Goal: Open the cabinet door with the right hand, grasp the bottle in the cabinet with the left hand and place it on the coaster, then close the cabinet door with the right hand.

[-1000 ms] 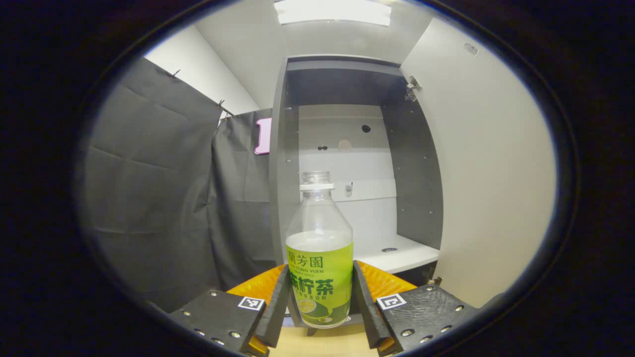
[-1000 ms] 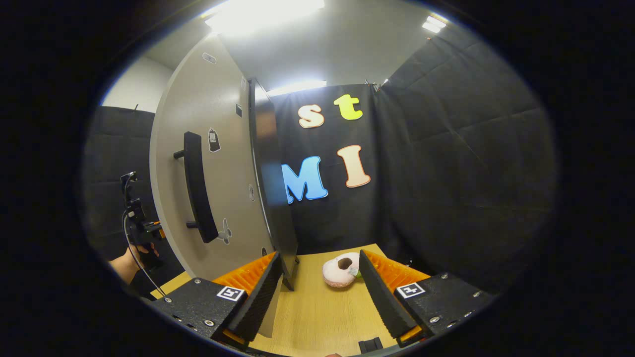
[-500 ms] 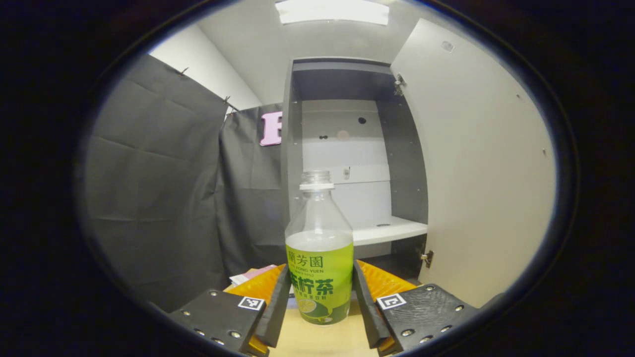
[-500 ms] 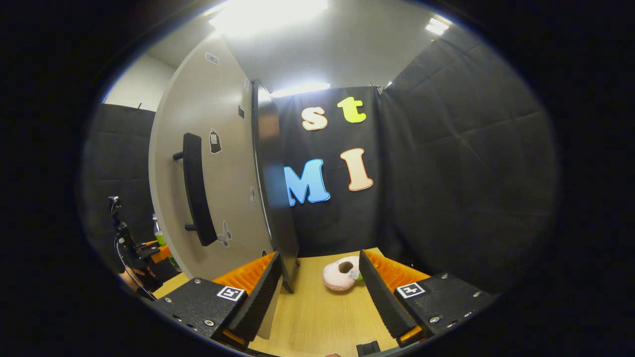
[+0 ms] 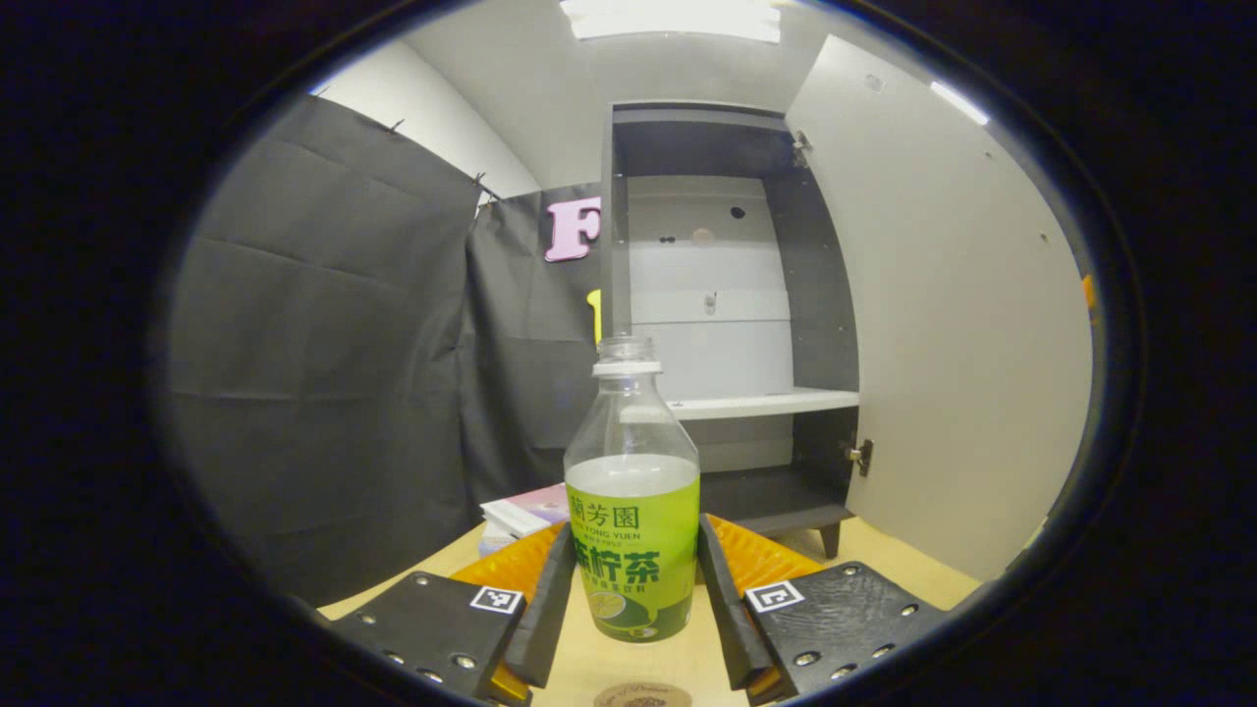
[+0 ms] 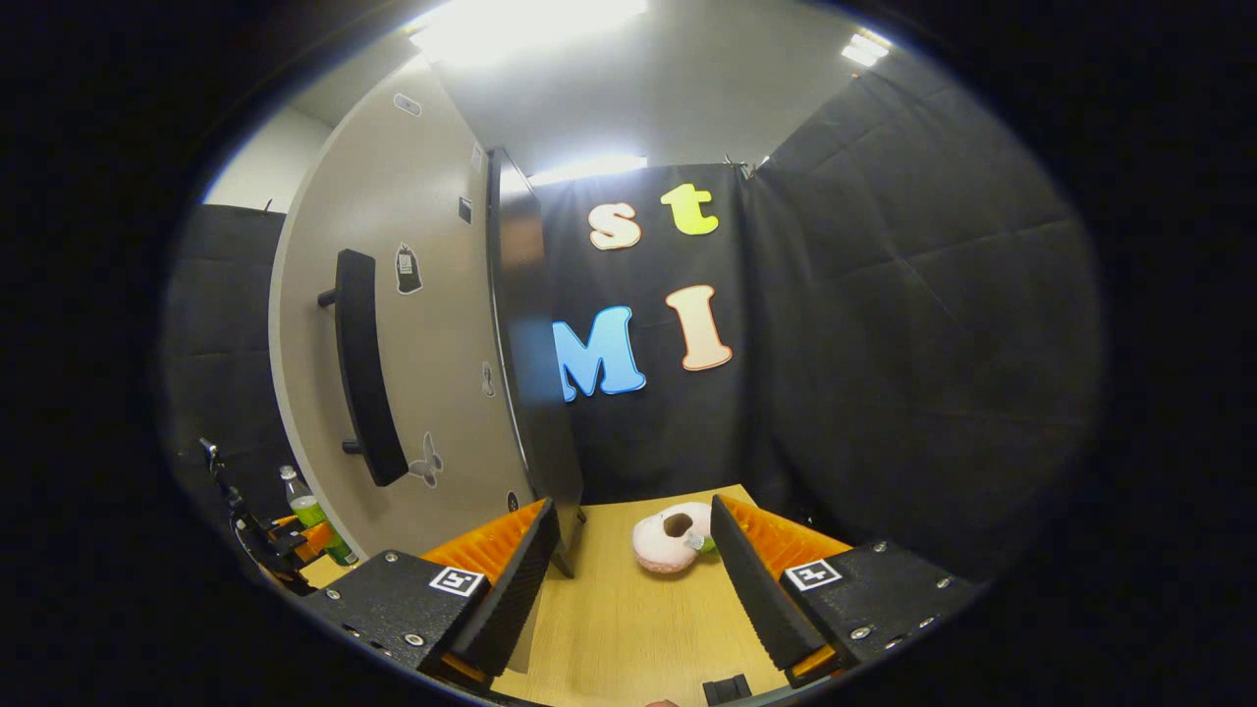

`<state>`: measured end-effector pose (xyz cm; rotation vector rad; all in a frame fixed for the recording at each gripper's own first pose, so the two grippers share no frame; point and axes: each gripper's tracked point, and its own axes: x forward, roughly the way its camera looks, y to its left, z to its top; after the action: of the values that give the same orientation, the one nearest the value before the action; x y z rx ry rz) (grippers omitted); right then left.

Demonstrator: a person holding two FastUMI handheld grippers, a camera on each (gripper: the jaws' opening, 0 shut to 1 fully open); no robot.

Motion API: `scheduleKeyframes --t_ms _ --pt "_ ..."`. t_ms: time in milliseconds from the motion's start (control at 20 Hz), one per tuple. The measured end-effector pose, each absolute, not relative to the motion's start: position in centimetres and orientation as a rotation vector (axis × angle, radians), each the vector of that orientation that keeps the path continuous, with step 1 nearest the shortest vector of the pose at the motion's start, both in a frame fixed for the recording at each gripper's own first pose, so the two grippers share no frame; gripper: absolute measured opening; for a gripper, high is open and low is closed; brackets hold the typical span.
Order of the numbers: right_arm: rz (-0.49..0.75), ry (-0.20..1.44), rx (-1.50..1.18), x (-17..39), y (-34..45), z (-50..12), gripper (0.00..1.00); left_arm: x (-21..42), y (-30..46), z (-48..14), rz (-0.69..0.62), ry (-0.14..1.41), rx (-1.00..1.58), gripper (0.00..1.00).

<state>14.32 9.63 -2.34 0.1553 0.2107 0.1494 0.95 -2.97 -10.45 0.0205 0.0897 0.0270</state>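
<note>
Left claw (image 5: 636,609) clamps bottle (image 5: 633,511) at labelled lower body | right claw (image 6: 636,579) open, empty | bottle: light, half-full, thin-walled, likely slippery; grip gently.

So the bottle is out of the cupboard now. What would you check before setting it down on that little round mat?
1. Left gripper fingers pressing both sides of the bottle: ok.
2. Bottle upright: ok.
3. Bottle out of the cabinet: ok.
4. Coaster lying under the bottle: cannot tell, only its edge peeks in.
5. Cabinet door open, out of the way: ok.
6. Right gripper open, free for the handle: ok.
</note>
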Motion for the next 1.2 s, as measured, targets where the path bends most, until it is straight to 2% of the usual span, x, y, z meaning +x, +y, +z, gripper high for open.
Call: scheduleKeyframes --t_ms 50,150,250,300,350,400,450,850,900,950,1000,1050,1150,1200 --pt "0.15 0.211 0.151 14.4 9.8 -2.3 0.95 0.3 -3.0 -11.3 0.03 0.098 0.019 0.71" --pt "0.155 0.213 0.138 14.5 10.2 -2.4 0.95 -0.8 -2.6 -13.1 0.041 0.119 0.007 0.72" --pt "0.159 0.217 0.124 14.6 10.6 -2.5 0.95 -1.3 -2.3 -14.7 0.05 0.135 0.006 0.63" --pt "0.16 0.219 0.119 14.6 10.7 -2.5 0.95 -1.7 -2.3 -15.2 0.049 0.135 0.0 0.67" --pt "0.159 0.219 0.111 14.6 10.8 -2.5 0.95 -2.2 -2.3 -15.7 0.05 0.135 -0.006 0.67" --pt "0.157 0.219 0.105 14.6 10.9 -2.6 0.91 -2.7 -2.3 -16.2 0.052 0.137 -0.01 0.67" --pt "0.155 0.221 0.098 14.6 10.9 -2.7 0.95 -3.0 -2.4 -16.9 0.055 0.141 -0.013 0.67" --pt "0.139 0.252 0.073 14.8 11.0 -3.6 0.95 -3.8 -2.9 -23.3 0.068 0.207 0.025 0.67" --pt "0.137 0.255 0.067 14.8 10.9 -3.6 0.95 -3.9 -2.9 -23.9 0.07 0.214 0.028 0.72" --pt "0.137 0.258 0.061 14.8 11.1 -3.8 0.95 -4.0 -2.9 -24.6 0.075 0.219 0.03 0.67" --pt "0.141 0.26 0.055 14.9 11.3 -3.9 0.91 -4.1 -2.8 -25.0 0.079 0.22 0.033 0.67" --pt "0.144 0.261 0.049 14.9 11.4 -3.9 0.95 -4.2 -2.7 -25.5 0.084 0.224 0.037 0.67" --pt "0.159 0.27 0.037 15.0 12.1 -4.2 0.95 -4.4 -2.5 -26.5 0.092 0.232 0.043 0.67" --pt "0.169 0.275 0.032 15.2 12.5 -4.3 0.95 -4.5 -2.5 -26.8 0.094 0.239 0.042 0.72"
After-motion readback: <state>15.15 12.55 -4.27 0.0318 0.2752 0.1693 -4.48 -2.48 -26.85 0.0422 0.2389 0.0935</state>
